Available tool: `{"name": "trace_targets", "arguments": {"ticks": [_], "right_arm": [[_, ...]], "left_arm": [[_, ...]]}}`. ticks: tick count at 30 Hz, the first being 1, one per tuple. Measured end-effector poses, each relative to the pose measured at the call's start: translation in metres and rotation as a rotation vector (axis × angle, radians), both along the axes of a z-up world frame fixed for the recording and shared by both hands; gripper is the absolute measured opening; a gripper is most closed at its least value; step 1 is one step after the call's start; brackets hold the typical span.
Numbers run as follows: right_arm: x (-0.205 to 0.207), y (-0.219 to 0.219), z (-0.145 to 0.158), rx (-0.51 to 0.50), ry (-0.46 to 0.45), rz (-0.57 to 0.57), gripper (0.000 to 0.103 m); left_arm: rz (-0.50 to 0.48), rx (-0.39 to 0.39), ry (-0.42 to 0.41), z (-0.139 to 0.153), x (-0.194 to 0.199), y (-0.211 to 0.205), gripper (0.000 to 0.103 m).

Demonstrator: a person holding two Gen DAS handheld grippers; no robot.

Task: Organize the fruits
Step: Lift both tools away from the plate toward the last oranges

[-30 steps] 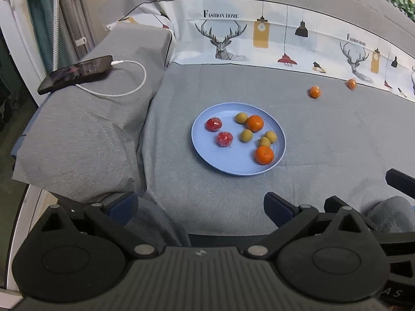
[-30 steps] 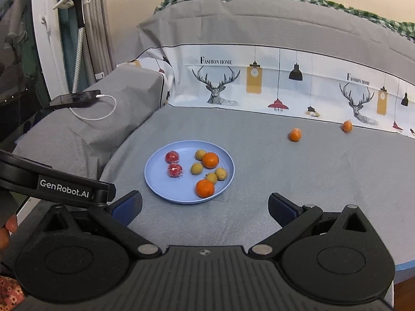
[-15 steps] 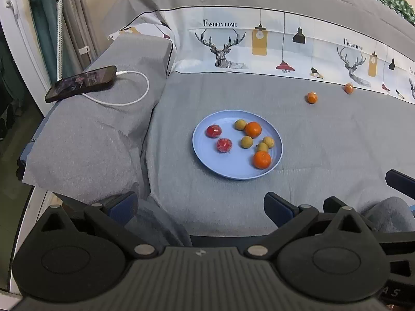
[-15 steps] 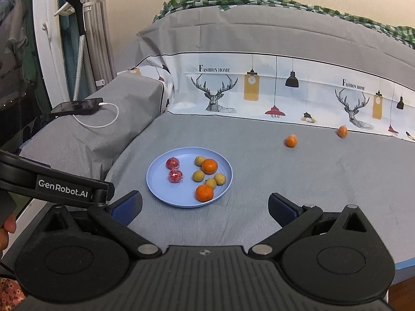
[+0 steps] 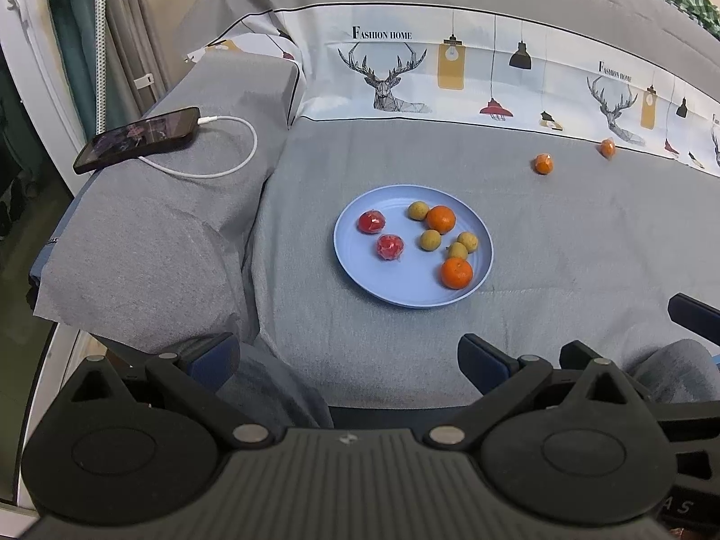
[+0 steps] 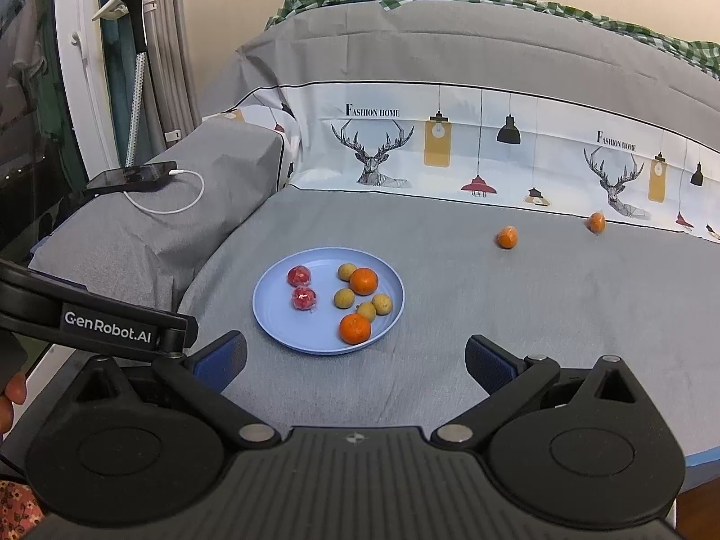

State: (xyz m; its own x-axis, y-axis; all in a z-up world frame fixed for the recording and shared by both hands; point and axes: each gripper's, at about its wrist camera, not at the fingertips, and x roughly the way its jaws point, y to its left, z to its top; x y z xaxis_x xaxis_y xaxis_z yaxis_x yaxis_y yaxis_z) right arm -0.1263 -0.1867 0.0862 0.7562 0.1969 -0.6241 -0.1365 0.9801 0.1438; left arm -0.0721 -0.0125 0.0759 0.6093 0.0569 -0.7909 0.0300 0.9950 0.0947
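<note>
Both grippers hover level (jaws spread) before plate

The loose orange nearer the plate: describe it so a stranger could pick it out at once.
Start at the blue plate on the grey sheet. Look past its far right side toward the deer-print band. Two oranges lie off the plate; this one sits on plain grey, while the other orange lies against the band.

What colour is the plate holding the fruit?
Light blue plate; the left wrist view shows it best.
</note>
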Motion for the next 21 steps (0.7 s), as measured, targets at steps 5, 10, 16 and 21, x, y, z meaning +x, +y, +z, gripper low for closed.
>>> {"name": "trace_targets", "arguments": {"ticks": [5, 10, 16, 21], "right_arm": [[0.004, 0.001, -0.004, 0.003, 0.016, 0.003, 0.102], [0.01, 0.0, -0.009, 0.011, 0.036, 0.005, 0.102], [0.019, -0.006, -0.02, 0.03, 0.054, 0.005, 0.102], [0.035, -0.032, -0.031, 0.028, 0.044, -0.073, 0.102]], "left_arm": [[-0.001, 0.001, 0.013, -0.004, 0.004, 0.0, 0.103], [0.0, 0.004, 0.031, -0.009, 0.009, -0.001, 0.103], [-0.011, 0.027, 0.058, -0.015, 0.02, -0.007, 0.103], [-0.027, 0.043, 0.077, -0.018, 0.046, -0.025, 0.103]]}}
